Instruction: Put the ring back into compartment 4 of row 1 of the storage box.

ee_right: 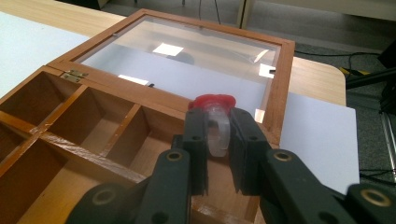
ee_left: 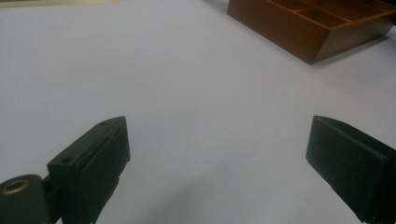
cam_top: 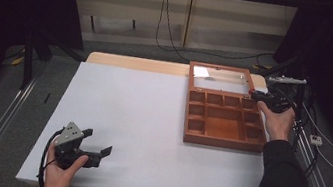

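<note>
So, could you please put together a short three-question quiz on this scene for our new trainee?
1. True or false: the left gripper is shut on a small object.
2. What does the right gripper hold? A) a clear vial with a red cap, B) a metal key, C) a blue marker.
3. Fill in: the glass lid of the wooden box lies ____, hinged back flat on the table.

Key:
1. False: its jaws stand wide apart above the bare table, holding nothing.
2. A: the vial sits between the jaws, over a rear compartment of the box.
3. open.
</note>
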### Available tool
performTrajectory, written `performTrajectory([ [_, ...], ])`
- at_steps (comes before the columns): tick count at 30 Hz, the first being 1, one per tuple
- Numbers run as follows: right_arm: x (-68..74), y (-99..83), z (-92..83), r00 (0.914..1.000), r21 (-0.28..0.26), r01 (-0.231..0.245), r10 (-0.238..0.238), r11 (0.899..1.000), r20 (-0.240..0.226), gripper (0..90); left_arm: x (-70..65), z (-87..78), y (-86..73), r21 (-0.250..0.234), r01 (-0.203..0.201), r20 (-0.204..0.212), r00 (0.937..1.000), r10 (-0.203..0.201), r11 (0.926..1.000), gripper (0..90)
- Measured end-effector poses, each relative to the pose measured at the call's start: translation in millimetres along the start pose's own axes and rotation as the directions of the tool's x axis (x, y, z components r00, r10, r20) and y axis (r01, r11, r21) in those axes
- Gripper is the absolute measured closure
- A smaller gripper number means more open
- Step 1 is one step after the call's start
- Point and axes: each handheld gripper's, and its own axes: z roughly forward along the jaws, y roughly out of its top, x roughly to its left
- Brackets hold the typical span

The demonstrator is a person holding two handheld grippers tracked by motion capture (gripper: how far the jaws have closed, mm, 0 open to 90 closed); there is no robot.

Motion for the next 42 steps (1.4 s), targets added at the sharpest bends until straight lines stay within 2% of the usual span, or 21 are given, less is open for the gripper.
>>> performTrajectory([
  [10, -3.3, -10.3, 11.8, 0.9999, 0.051, -0.009, 0.008, 0.999, 0.011, 77.9, -0.3, -0.1, -0.2, -0.005, 0.007, 0.002, 1.0, -0.007, 1.0, 6.3],
  [21, -7.3, -21.2, 17.4, 0.9998, 0.08, -0.015, 0.014, 0.997, 0.012, 77.9, -0.7, 0.4, -0.2, -0.002, 0.007, 0.003, 1.0, -0.007, 1.0, 6.3],
  [42, -3.6, -26.0, 30.2, 0.9999, 0.123, 0.007, -0.009, 0.992, 0.015, 77.8, -0.8, 0.5, -0.4, -0.001, 0.011, 0.004, 0.9999, -0.011, 0.9999, 6.3],
])
